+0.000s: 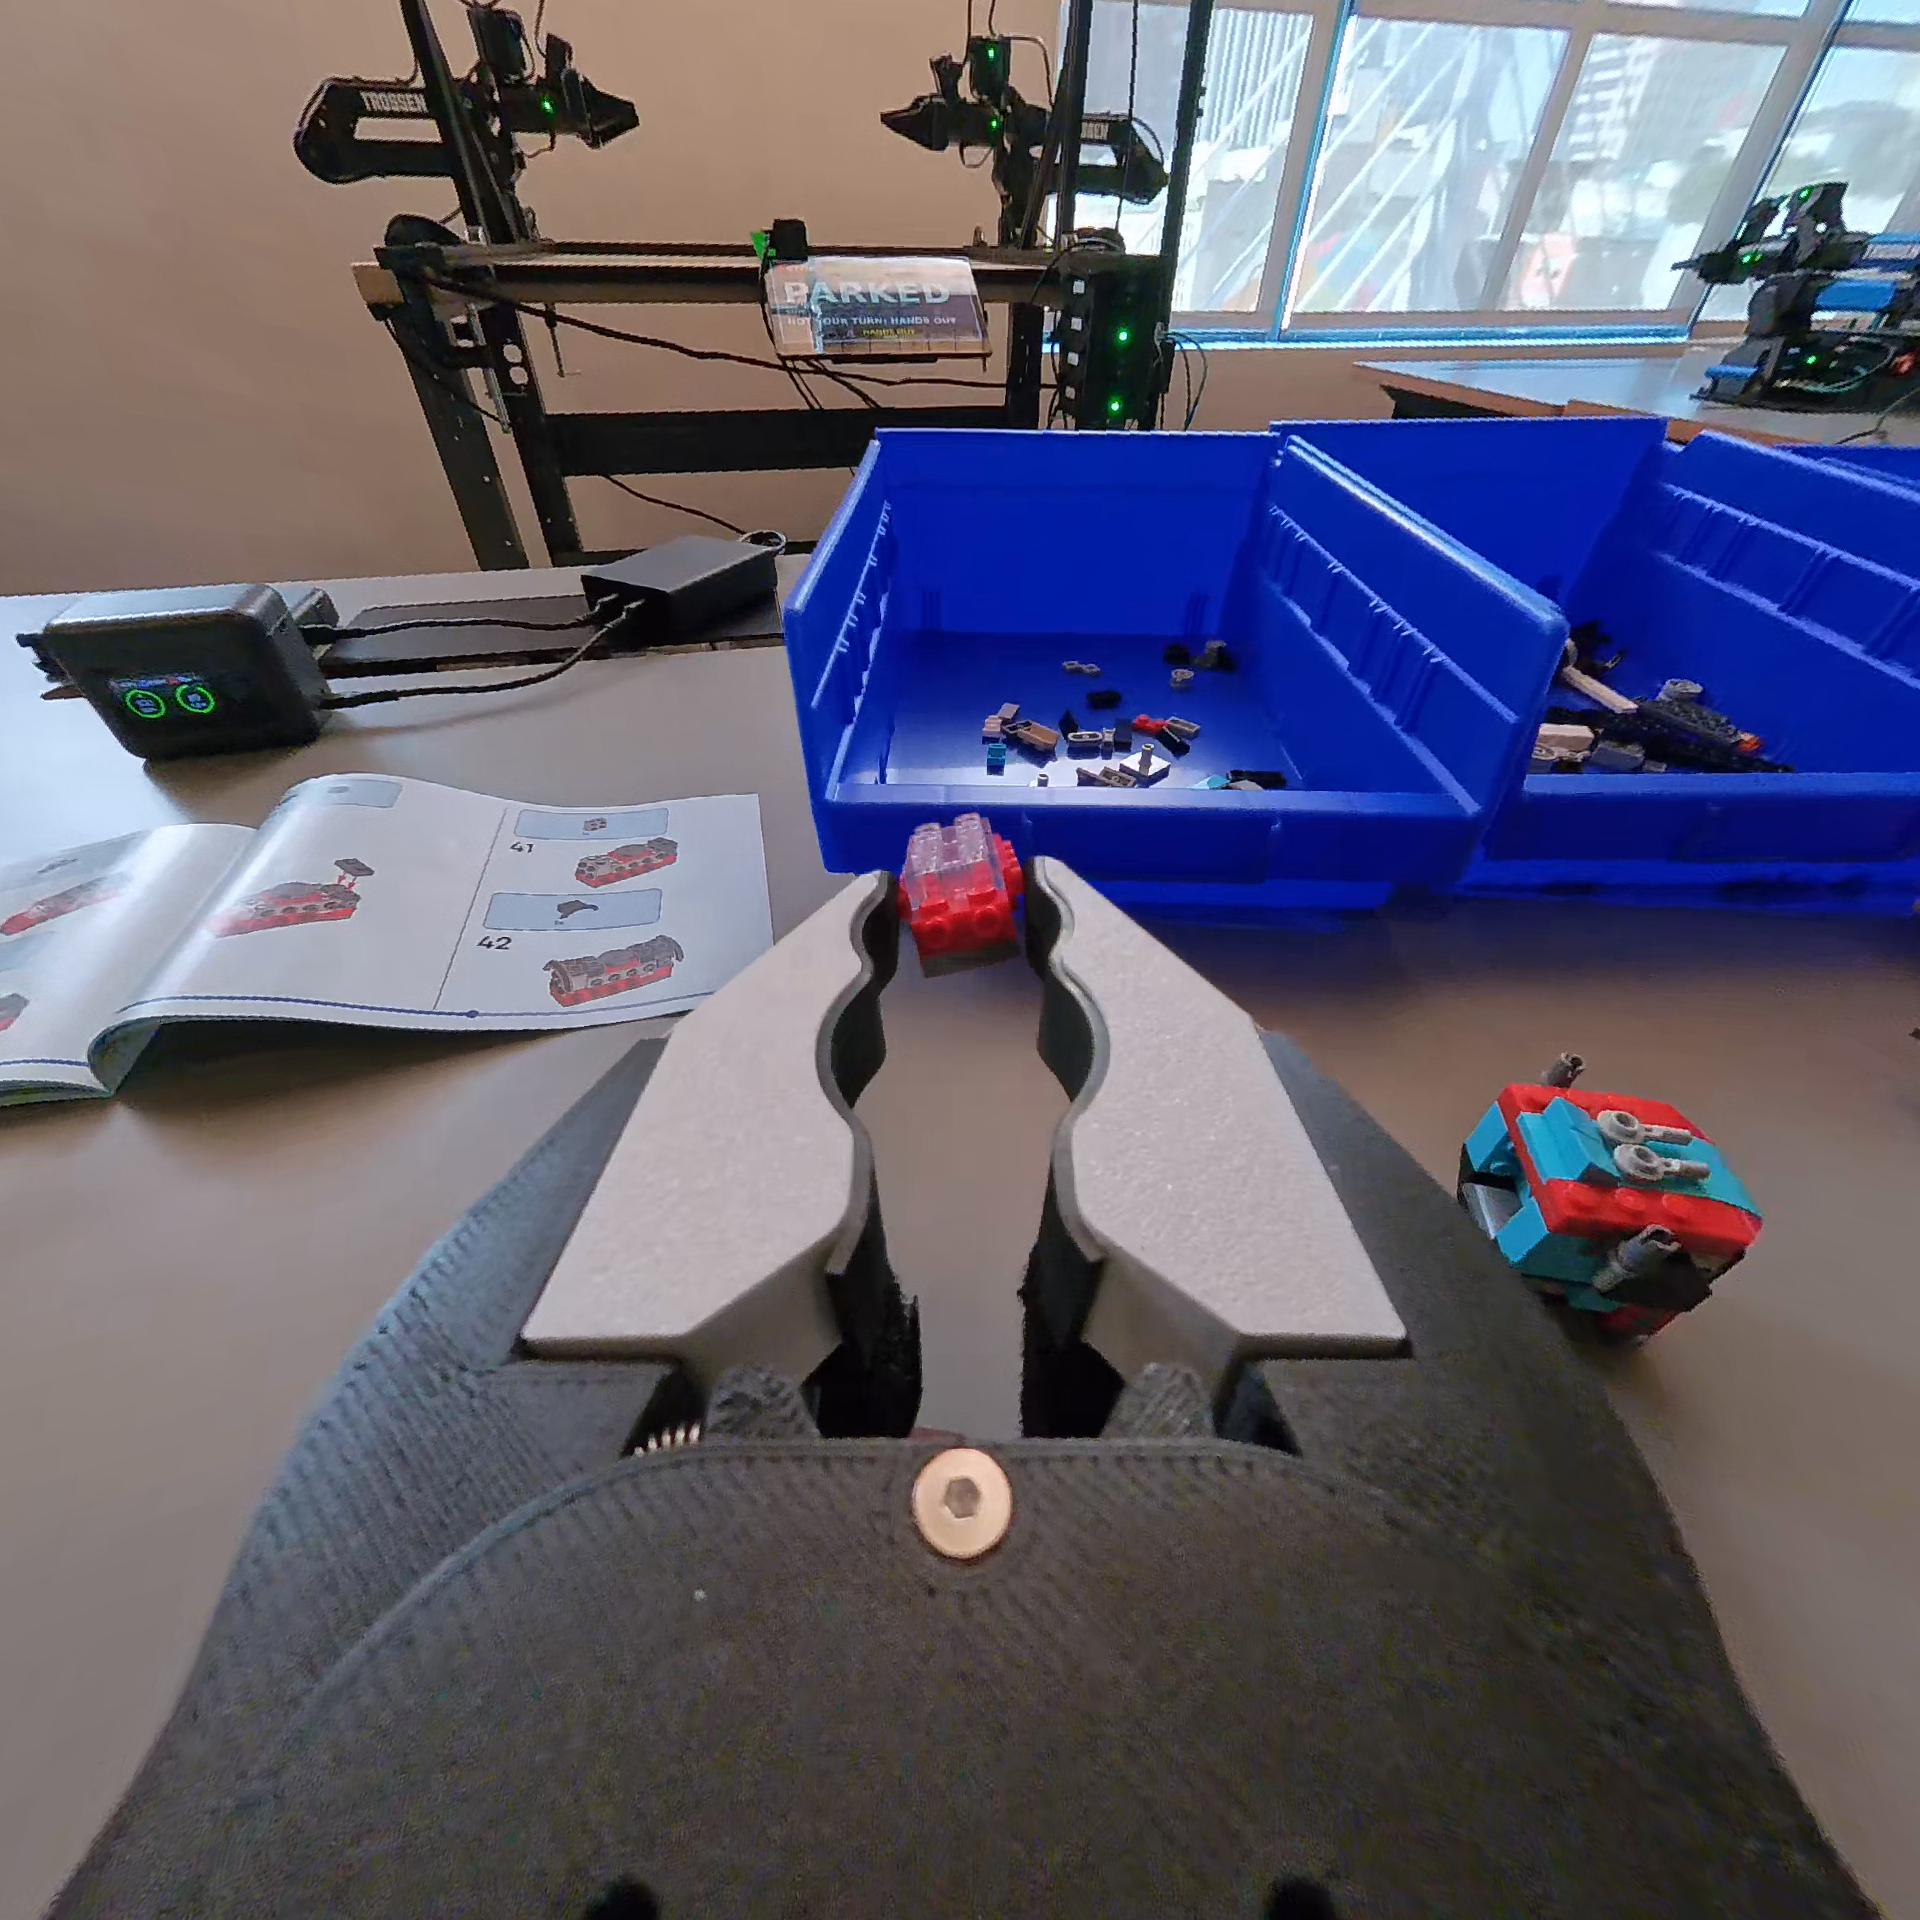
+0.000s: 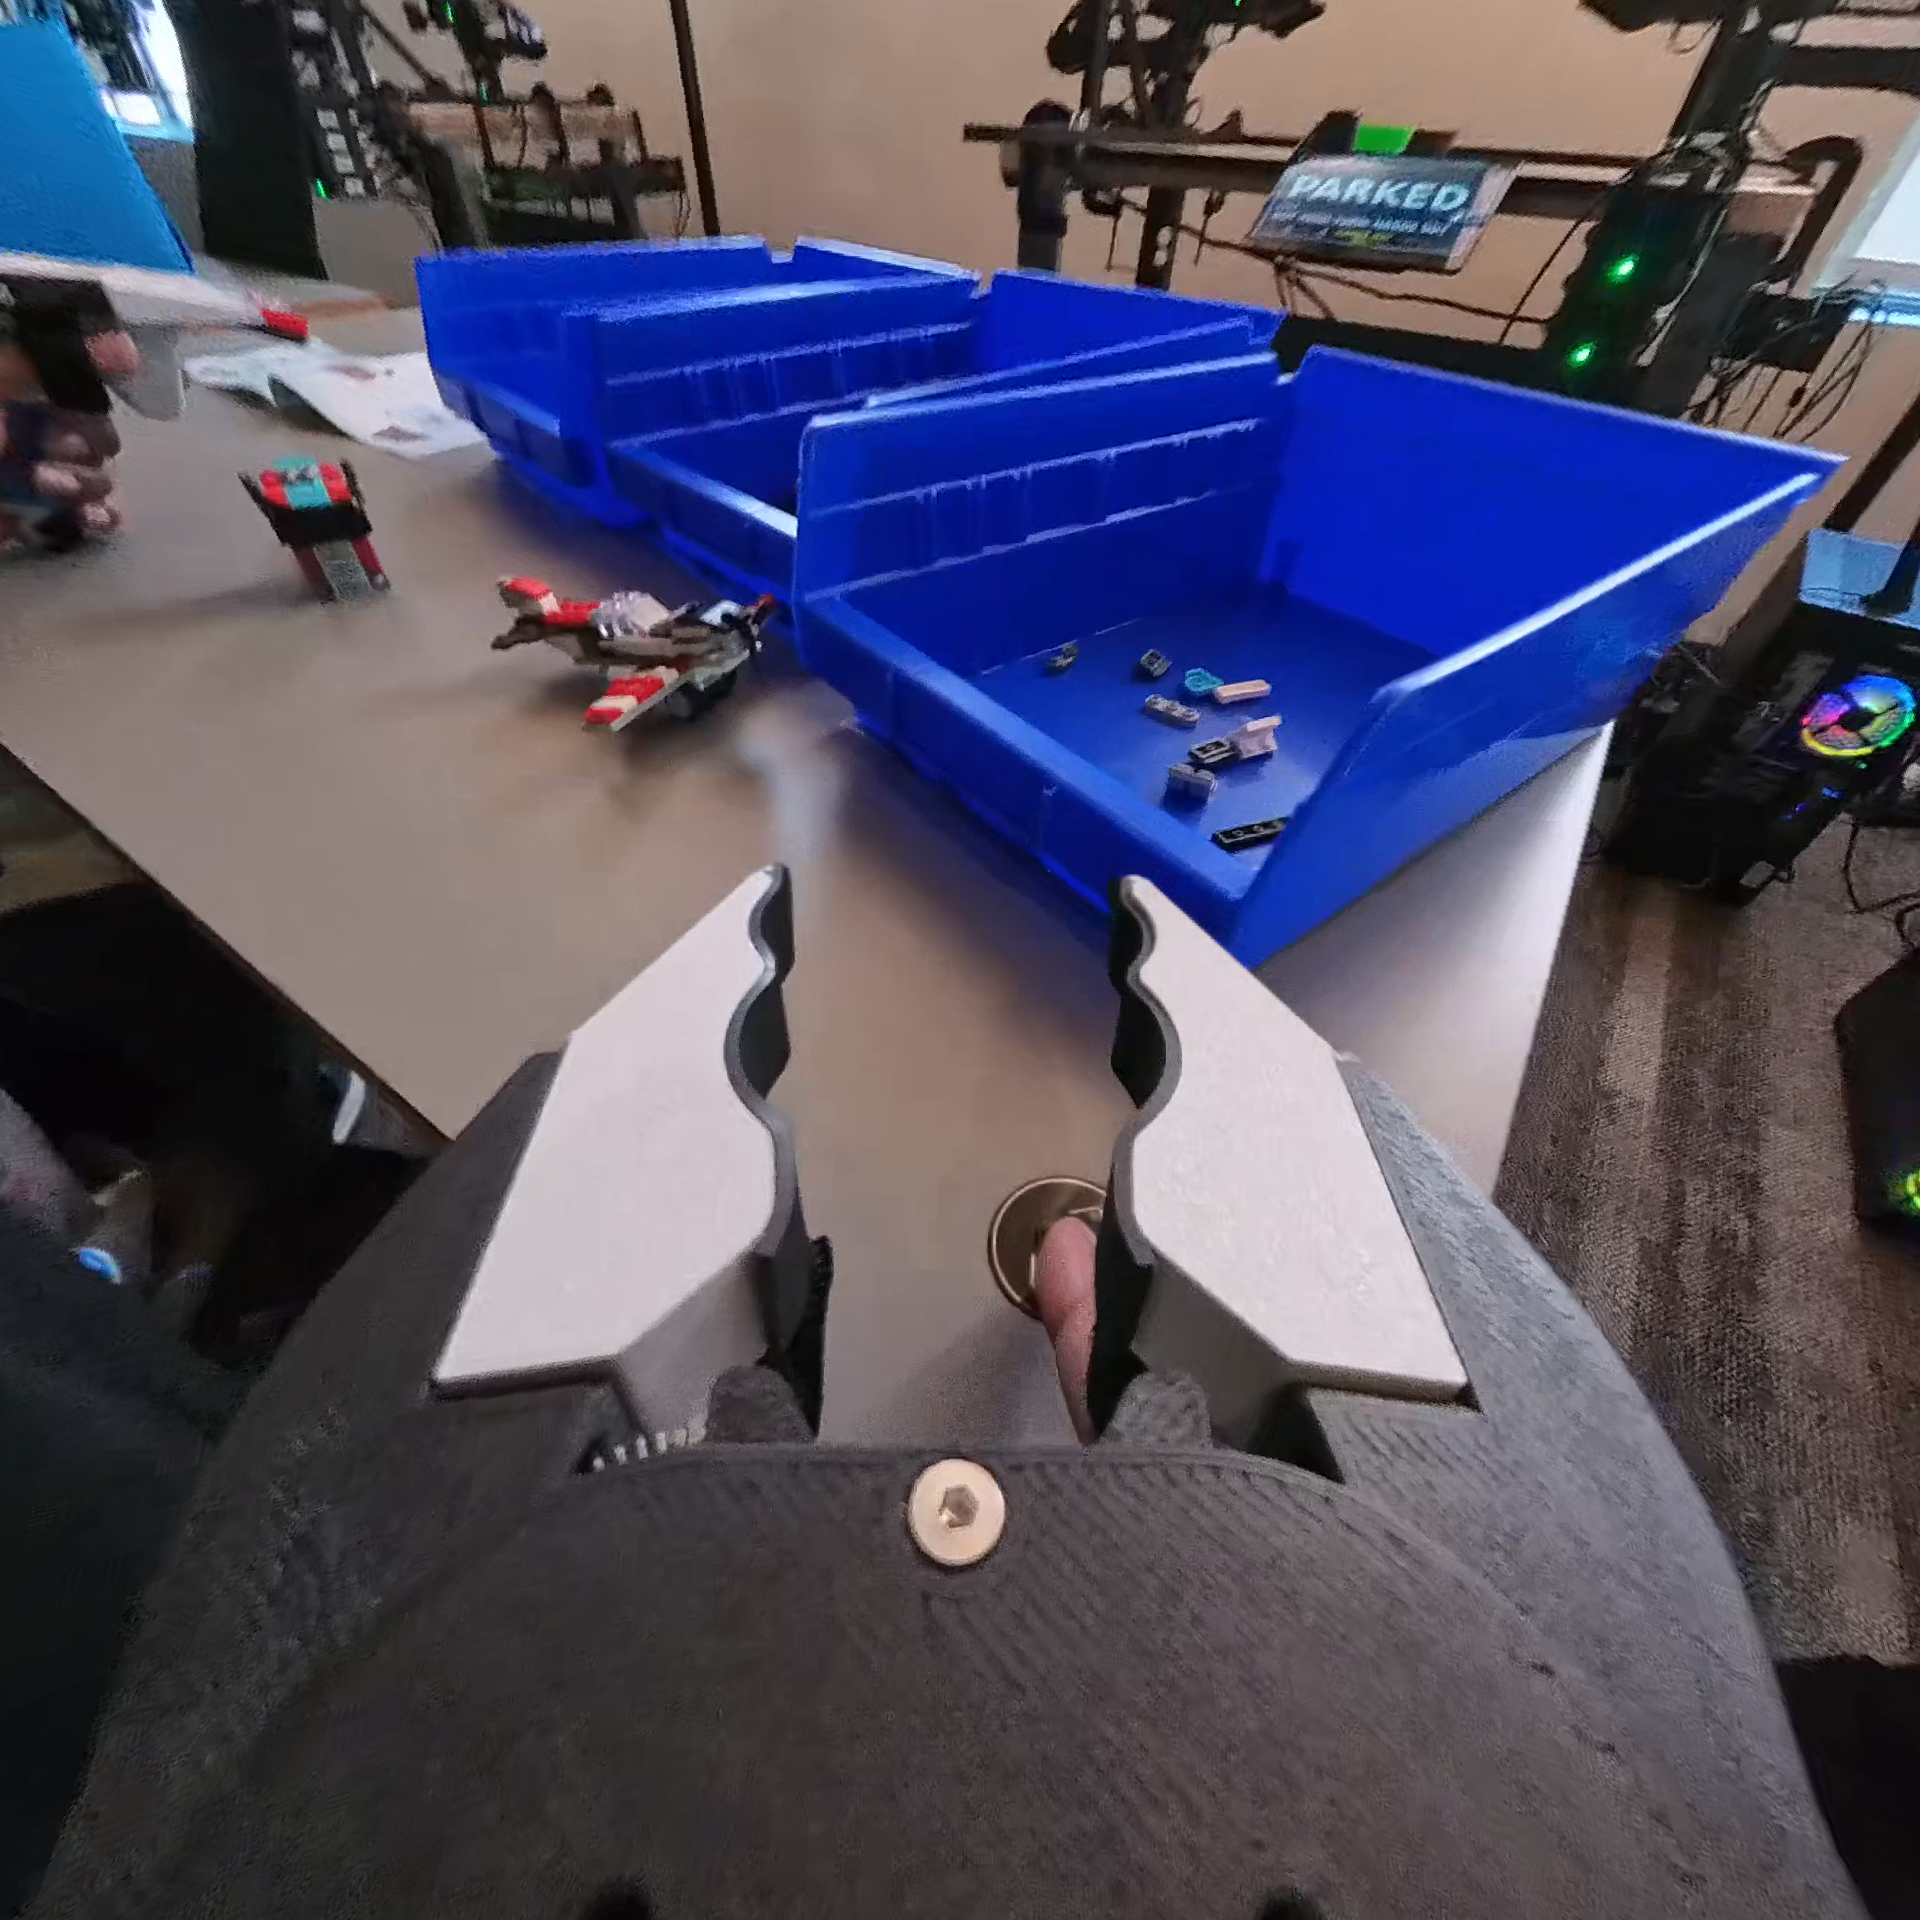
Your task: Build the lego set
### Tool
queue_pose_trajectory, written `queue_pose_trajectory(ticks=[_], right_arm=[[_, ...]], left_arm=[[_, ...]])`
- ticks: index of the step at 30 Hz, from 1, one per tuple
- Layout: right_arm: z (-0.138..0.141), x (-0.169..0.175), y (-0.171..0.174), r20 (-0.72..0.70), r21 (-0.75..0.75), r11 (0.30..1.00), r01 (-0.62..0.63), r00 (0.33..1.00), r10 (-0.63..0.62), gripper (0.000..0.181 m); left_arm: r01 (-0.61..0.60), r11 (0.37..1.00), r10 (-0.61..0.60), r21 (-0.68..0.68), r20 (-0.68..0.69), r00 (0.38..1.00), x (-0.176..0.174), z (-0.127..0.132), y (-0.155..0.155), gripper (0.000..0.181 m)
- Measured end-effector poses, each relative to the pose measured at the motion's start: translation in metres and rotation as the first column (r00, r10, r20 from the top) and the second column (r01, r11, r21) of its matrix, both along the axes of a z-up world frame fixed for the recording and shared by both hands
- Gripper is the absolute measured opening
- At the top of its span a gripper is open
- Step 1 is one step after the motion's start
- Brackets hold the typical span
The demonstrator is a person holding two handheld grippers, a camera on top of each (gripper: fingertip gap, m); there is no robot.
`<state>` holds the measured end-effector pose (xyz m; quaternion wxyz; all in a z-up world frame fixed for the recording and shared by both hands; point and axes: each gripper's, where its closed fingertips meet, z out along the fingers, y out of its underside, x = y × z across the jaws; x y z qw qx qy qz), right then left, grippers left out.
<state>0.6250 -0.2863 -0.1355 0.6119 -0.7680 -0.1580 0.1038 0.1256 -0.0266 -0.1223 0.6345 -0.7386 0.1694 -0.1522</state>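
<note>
1. The left gripper pinches a small lego block between its fingertips: red bricks with clear studded pieces on top and a dark plate beneath. The block is held just in front of the nearest blue bin.
2. That bin holds a scatter of small dark, grey and teal loose pieces on its floor. A second blue bin stands touching it on the right and holds a darker heap of parts.
3. On the worktop, to the right of the left gripper, lies a red and teal sub-assembly with grey pins sticking out of it, well apart from the held block.
4. An open instruction booklet lies to the left, showing drawn build steps. Behind it sits a black charger box with cables running to a black adapter.
5. The right gripper has its fingers spread wide with nothing between them, hovering over the worktop near its corner, just beside another blue bin holding a few small pieces.
6. In the right wrist view a small lego plane, red, grey and white, rests on the worktop beside the row of bins, and farther left stands a red, teal and black model; this view is blurred, so finer detail cannot be told.
7. A person's fingertip shows beside the inner side of the right gripper's right finger.
</note>
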Motion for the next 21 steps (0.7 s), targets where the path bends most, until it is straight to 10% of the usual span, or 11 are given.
queue_pose_trajectory(ticks=[21], right_arm=[[-0.066, -0.026, 0.009, 0.293, -0.461, 0.885, -0.055, 0.933, 0.211, 0.088]], left_arm=[[-0.006, 1.000, 0.005, 0.010, 0.040, 0.999, -0.005, 0.004, -0.004, 0.024]])
